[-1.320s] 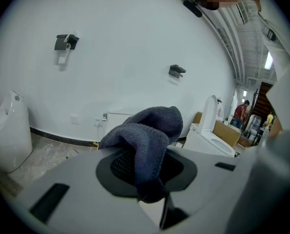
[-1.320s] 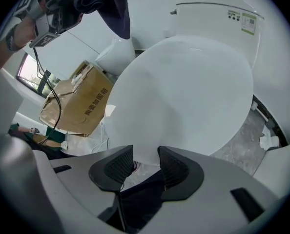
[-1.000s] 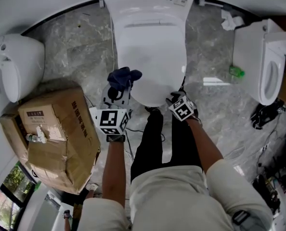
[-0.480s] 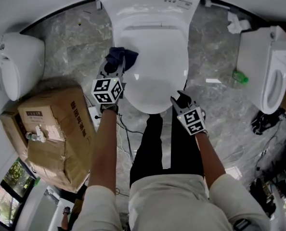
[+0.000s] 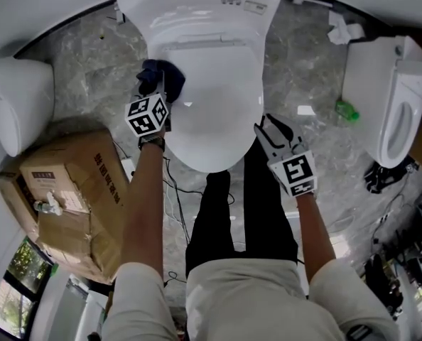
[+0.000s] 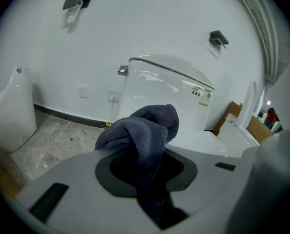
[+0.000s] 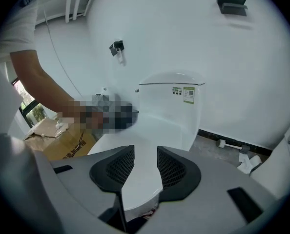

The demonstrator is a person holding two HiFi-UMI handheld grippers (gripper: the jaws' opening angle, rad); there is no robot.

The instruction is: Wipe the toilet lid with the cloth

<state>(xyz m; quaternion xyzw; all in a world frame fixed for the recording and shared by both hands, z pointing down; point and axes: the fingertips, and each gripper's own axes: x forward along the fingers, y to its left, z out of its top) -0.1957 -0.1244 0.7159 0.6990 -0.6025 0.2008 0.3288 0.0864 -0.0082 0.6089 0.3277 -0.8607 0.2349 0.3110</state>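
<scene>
Toilet lid (image 5: 211,112), white and closed, is filling the middle of the head view. It is lying flat below the cistern (image 5: 197,6), with its rounded front end pointing toward the person's legs (image 5: 225,212). Grey marbled floor (image 5: 90,55) is spreading round the toilet on both sides. A battered cardboard box (image 5: 69,204) is sitting on that floor off the lid's front left. A second white toilet (image 5: 385,105) is standing well apart on the right, and another white ceramic fixture (image 5: 15,112) is standing at the far left.

The left gripper (image 5: 156,96) is reaching over the lid's left edge near the back, its jaws pinching a dark blue cloth (image 5: 159,75). The left gripper view is showing the cloth bunched in a thick fold that is rising out from between the pads, with the cistern behind it. The cloth is sitting at the lid's rear left edge. Whether it is pressing on the lid's surface cannot be told.

The right gripper (image 5: 273,132) is hovering beside the lid's front right edge, its jaws standing apart with nothing between them. Through the gap its own view is showing only the white lid beyond.

Crumpled white paper (image 5: 342,28) is lying on the floor right of the cistern. A small green bottle (image 5: 347,109) is lying between the two toilets, nearer the second.
</scene>
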